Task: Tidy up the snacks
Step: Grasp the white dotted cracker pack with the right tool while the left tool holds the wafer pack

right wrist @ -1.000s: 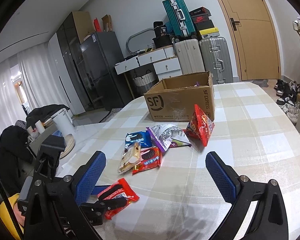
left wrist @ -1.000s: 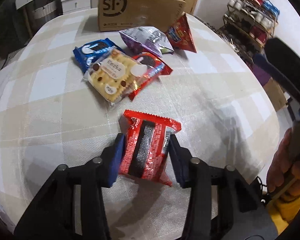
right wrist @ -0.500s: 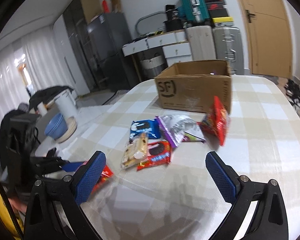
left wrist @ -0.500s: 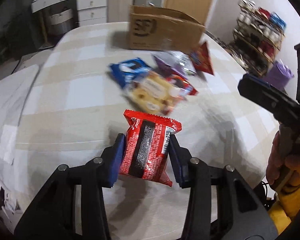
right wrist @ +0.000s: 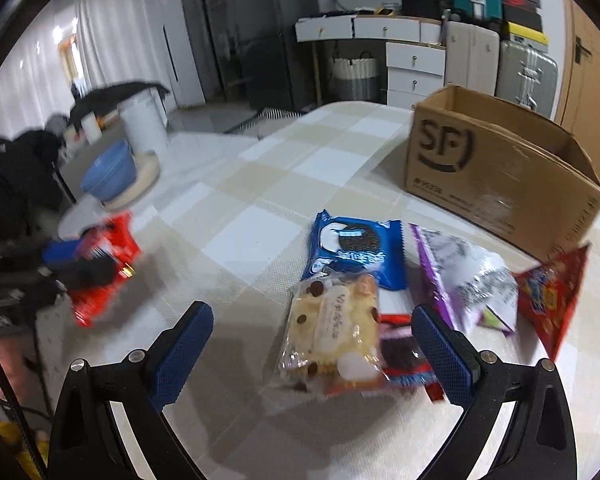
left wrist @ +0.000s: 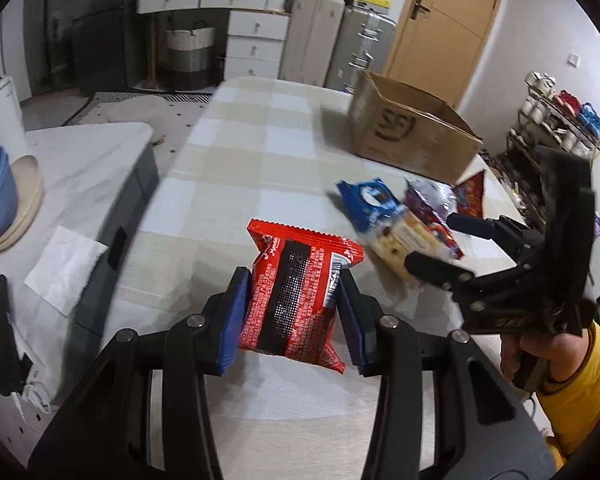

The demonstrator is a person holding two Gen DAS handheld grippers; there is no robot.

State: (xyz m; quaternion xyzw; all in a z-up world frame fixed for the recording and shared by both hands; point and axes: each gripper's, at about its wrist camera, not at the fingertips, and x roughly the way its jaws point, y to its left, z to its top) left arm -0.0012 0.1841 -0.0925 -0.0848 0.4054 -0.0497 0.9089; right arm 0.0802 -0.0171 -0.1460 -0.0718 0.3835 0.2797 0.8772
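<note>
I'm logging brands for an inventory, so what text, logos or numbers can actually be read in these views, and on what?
"SF" on the side of the cardboard box; the small print under it is too blurred to read.
Blue cookie packet: lettering too blurred to read.
Pale biscuit packet: script too small to read.
Red packet in the left gripper: print too small to read.

A red snack packet (left wrist: 296,292) with a black stripe hangs upright above the bench (left wrist: 228,168), while blue (right wrist: 352,252), pale biscuit (right wrist: 332,332), purple (right wrist: 464,276) and red triangular (right wrist: 552,296) packets lie clustered near the open cardboard box (right wrist: 492,176).
</note>
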